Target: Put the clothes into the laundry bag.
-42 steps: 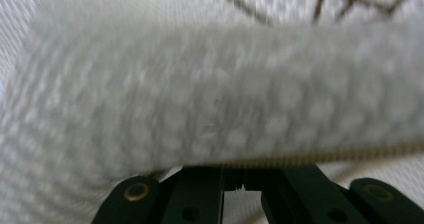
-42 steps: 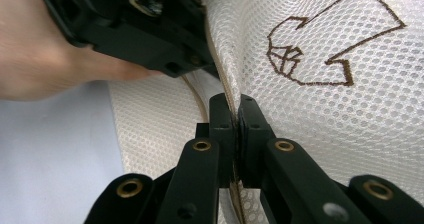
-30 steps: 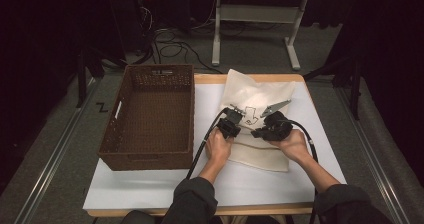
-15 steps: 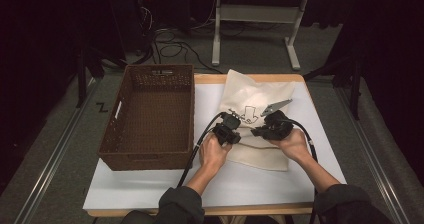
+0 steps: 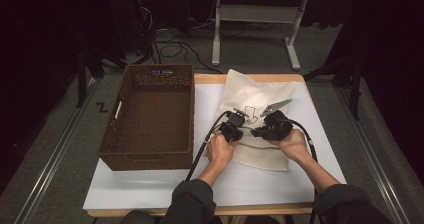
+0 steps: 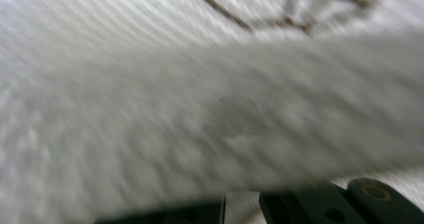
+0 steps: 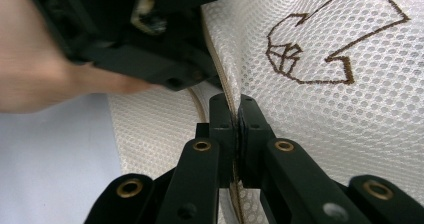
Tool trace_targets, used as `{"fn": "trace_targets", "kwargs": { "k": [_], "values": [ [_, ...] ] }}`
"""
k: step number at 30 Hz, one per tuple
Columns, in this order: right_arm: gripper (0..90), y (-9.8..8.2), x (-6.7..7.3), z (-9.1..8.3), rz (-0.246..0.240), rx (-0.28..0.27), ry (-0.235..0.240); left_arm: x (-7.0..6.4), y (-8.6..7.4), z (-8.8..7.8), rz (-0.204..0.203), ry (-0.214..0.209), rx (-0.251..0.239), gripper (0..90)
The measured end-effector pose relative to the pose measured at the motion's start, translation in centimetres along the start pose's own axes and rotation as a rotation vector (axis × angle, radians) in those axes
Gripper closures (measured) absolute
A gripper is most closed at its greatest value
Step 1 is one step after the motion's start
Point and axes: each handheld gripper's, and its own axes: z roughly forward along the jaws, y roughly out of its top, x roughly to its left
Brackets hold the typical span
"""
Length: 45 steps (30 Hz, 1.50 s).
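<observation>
A white mesh bag (image 5: 255, 91) with a brown stitched outline lies on the white table cover, right of centre. My right gripper (image 5: 252, 132) is shut on the bag's brown-trimmed edge, with the pads (image 7: 233, 109) pressed together over the trim. My left gripper (image 5: 243, 132) sits close beside it on the same edge (image 7: 200, 76). Its jaws have just been closing. In the blurred left gripper view a fold of the mesh (image 6: 200, 134) hides the jaw tips (image 6: 240, 209). Both of the person's hands rest on the bag's near half.
A brown wicker basket (image 5: 150, 114) stands at the table's left, long side next to the bag. The white cover (image 5: 150, 189) lies bare along the front. Behind the table, a metal frame (image 5: 255, 14) and cables (image 5: 170, 46) are on the floor.
The left gripper drew back a little toward the person, then returned beside the right gripper on the bag's edge. The right gripper and the bag kept still.
</observation>
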Motion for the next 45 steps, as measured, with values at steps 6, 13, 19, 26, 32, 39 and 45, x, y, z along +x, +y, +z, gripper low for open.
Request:
{"fn": "trace_targets", "kwargs": {
  "k": [6, 13, 19, 26, 32, 39, 45],
  "values": [
    [88.5, -0.1, -0.1, 0.0, 0.011, 0.007, 0.012, 0.9, 0.8, 0.5, -0.024, 0.083, -0.064, 89.7],
    [88.6, 0.1, 0.1, 0.6, 0.003, 0.023, 0.025, 0.9, 0.7, 0.8, -0.007, 0.147, -0.063, 89.5],
    [88.5, -0.2, -0.4, 0.2, 0.019, 0.014, 0.015, 0.0, -0.3, -1.2, 0.049, 0.112, -0.036, 77.8],
    [88.1, 0.0, 0.2, 0.1, 0.006, 0.011, 0.002, -0.2, -1.0, -3.7, 0.070, 0.087, -0.031, 64.3],
    [88.0, 0.0, 0.2, 0.0, 0.016, 0.012, 0.013, -0.2, -1.5, -5.7, 0.090, 0.078, -0.054, 60.7],
    [87.5, -0.2, 0.2, -0.3, 0.010, 0.016, 0.010, -0.3, -1.9, -7.6, 0.102, 0.081, -0.076, 52.6],
    [87.2, -0.2, 0.1, -0.5, 0.015, 0.014, 0.009, 0.1, -2.0, -7.6, 0.104, 0.096, -0.028, 46.0]
  ]
}}
